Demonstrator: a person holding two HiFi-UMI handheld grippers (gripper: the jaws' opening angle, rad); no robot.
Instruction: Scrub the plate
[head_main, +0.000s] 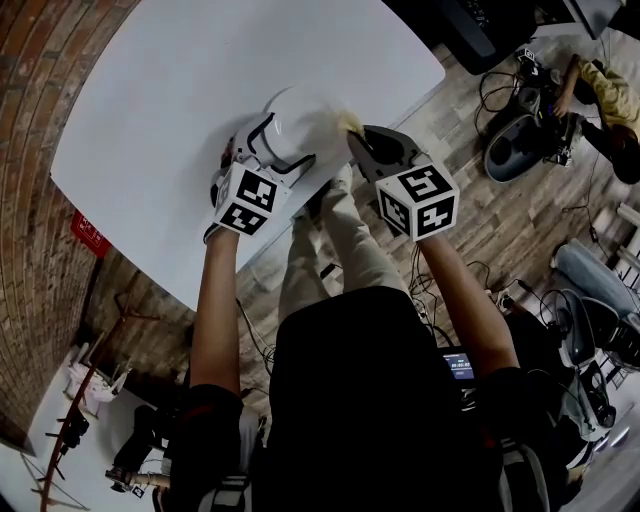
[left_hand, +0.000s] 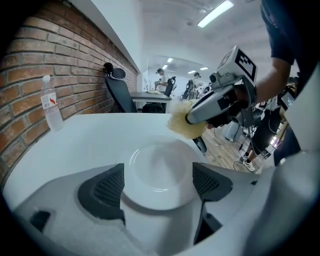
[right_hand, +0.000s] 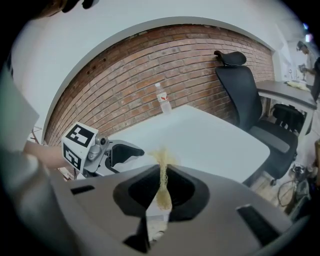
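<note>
A white plate (head_main: 300, 118) (left_hand: 159, 172) lies on the white table (head_main: 180, 90) near its front edge. My left gripper (head_main: 290, 140) (left_hand: 157, 182) stands open, its jaws on either side of the plate's near rim, and the pads do not visibly press on it. My right gripper (head_main: 358, 138) (right_hand: 161, 192) is shut on a yellow scrubber (head_main: 350, 122) (right_hand: 162, 182). In the left gripper view the scrubber (left_hand: 181, 125) hangs just above the plate's far right edge. The right gripper view shows the left gripper (right_hand: 125, 152) a little to the left.
A water bottle (left_hand: 51, 107) (right_hand: 162, 100) stands at the table's far side by the brick wall. A black office chair (right_hand: 245, 90) (left_hand: 117, 90) is beside the table. Cables and gear lie on the wooden floor (head_main: 520, 140) to the right.
</note>
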